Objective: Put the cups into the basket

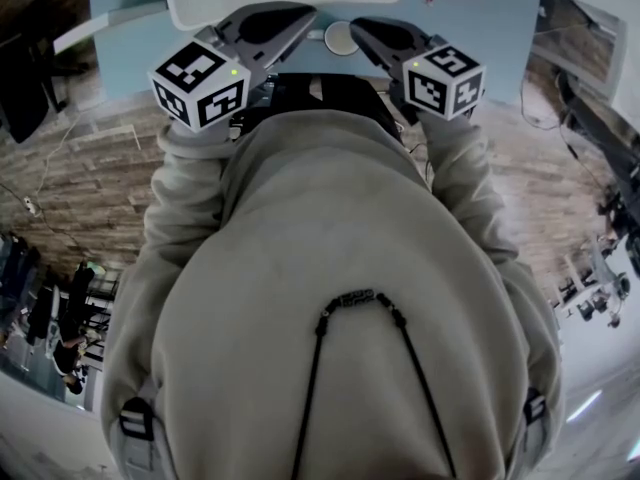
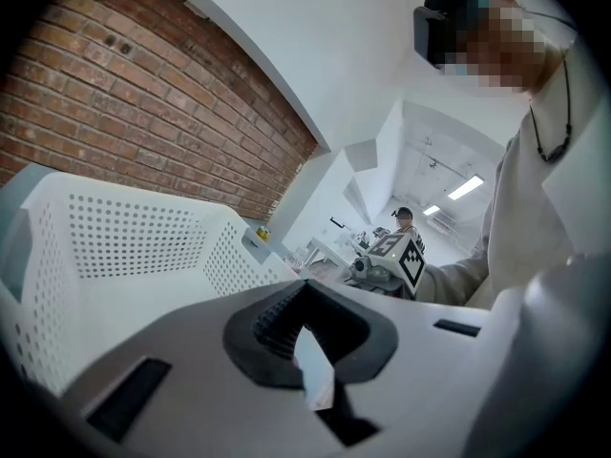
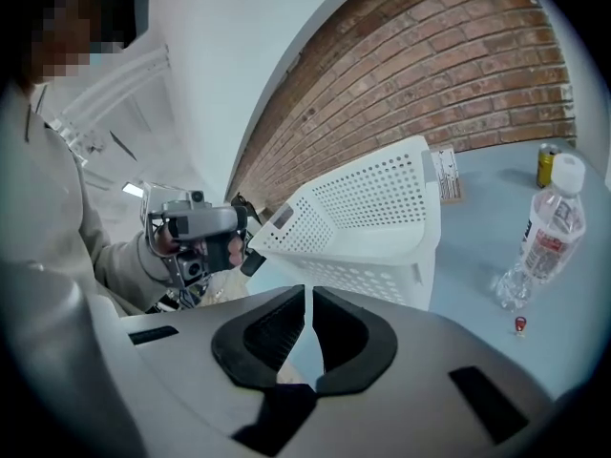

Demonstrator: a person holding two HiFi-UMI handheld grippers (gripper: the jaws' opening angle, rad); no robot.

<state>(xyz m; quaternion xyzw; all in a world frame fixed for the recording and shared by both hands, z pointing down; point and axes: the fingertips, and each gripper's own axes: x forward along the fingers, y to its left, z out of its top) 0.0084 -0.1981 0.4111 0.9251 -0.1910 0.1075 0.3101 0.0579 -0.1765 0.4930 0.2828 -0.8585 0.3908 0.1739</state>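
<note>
**Both Tools Empty, Basket Waiting Across the Desk**

The left tool (image 2: 304, 288) and right tool (image 3: 307, 290) hover at the near edge of the pale blue desk (image 3: 482, 256), each with its jaws pressed together on nothing. They angle inward toward each other. Between their tips sits a round white object (image 1: 340, 36), possibly a cup seen from above, though the head view is too small to be sure. It appears slightly nearer the right tool. The white perforated basket (image 3: 382, 246) stands just beyond it, farther along the desk and ahead of both tools. A clear bottle (image 3: 549, 227) stands off to the basket's right, against a brick wall (image 3: 458, 74).
</note>
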